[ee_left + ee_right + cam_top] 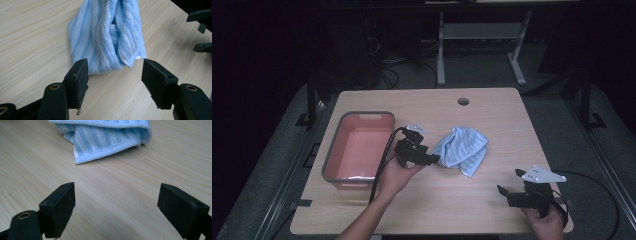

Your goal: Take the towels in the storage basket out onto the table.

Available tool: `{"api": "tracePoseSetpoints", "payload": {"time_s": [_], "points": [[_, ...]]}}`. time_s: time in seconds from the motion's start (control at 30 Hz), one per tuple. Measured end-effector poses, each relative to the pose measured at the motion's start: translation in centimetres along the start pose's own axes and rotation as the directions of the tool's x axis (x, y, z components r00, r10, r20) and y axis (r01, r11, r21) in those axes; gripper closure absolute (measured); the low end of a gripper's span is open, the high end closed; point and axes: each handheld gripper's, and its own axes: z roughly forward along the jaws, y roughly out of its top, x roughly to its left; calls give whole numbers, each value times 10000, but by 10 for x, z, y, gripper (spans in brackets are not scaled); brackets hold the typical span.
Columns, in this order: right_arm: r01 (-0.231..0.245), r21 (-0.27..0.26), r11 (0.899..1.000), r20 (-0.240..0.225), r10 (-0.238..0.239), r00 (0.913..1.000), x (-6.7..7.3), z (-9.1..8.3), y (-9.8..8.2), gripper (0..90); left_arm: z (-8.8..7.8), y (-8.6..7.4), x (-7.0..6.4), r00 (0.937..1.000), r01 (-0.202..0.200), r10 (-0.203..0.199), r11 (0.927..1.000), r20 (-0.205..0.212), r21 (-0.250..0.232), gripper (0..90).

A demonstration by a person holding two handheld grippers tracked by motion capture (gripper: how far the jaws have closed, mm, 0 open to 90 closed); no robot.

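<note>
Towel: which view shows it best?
Left gripper view: the towel is close and sharp, showing stripes, folds and the near edge just beyond the open left tongs. High view shows the whole towel small beside the tub. Right gripper view crops it to the hemmed edge.

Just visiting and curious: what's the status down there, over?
Left gripper open, jaws just short of the crumpled light-blue striped towel, nothing between them. Right gripper open, idle over bare wooden table. Nothing in the way.
</note>
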Motion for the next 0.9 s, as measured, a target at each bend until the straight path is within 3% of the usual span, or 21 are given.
{"api": "tracePoseSetpoints", "payload": {"time_s": [0.77,0.9], "points": [[9,-9,10000,10,-9,10000,1,0,-1,142,-7,-23,-15,9984,-558,558,9984,-14,99,341],[-1,-6,10000,30,1,10000,1,-1,-1,142,-6,-29,-15,9988,-481,481,9988,21,121,337]]}}
